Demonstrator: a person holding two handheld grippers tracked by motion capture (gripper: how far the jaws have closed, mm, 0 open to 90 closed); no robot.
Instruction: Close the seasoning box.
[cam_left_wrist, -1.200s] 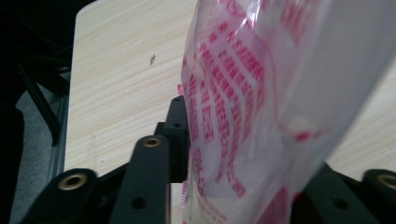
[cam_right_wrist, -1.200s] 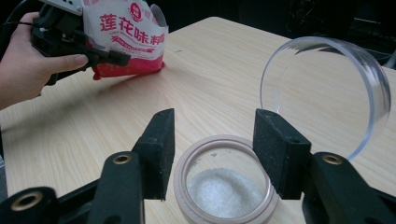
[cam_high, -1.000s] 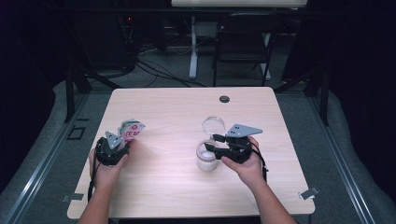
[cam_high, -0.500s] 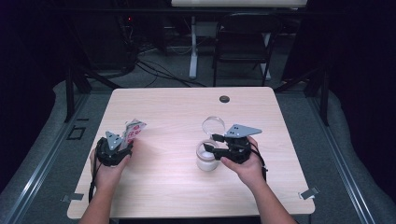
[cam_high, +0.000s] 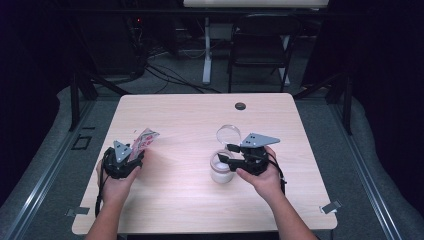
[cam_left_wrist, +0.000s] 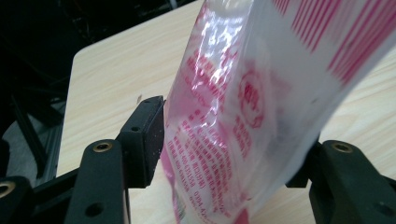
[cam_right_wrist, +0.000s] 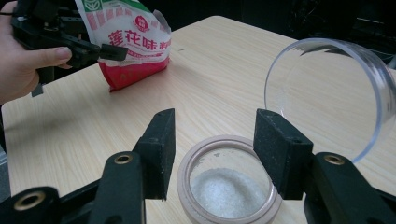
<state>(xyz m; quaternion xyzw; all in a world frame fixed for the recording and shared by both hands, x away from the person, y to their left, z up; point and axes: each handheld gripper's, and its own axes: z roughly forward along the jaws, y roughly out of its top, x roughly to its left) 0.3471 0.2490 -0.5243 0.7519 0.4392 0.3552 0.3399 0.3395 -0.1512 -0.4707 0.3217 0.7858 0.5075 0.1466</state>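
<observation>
Since a moment ago, the left gripper (cam_high: 131, 156) has turned the bag (cam_high: 142, 142) a little, and the bag now sticks up more toward the far side of the table (cam_high: 180, 120). Its jaws have just been opening a bit and then closing a bit, with the bag between them. In the left gripper view the bag (cam_left_wrist: 261, 107) sits in the gap. One black pad (cam_left_wrist: 152, 135) touches its crinkly side, and the other jaw is hidden behind it, so the gripper seems clamped on the bag, but not very hard.

On the other side, the right gripper (cam_high: 226, 153) has not moved. Its jaws stand apart over the open jar (cam_high: 221, 170), one on each side of the rim, and they do not squeeze it. In the right gripper view the jar (cam_right_wrist: 231, 186) has white grains at the bottom. A clear round lid (cam_right_wrist: 327, 93) hangs open at its far edge.

What matters next is the way from bag to jar. From above, the jar is well off to the right of the bag, with bare table between them. The bag's long side points up and away, not at the jar. I think the left hand must carry the bag to the right and tip its top over the jar's mouth. The left hand is the one with the bag, so it has to travel.
</observation>
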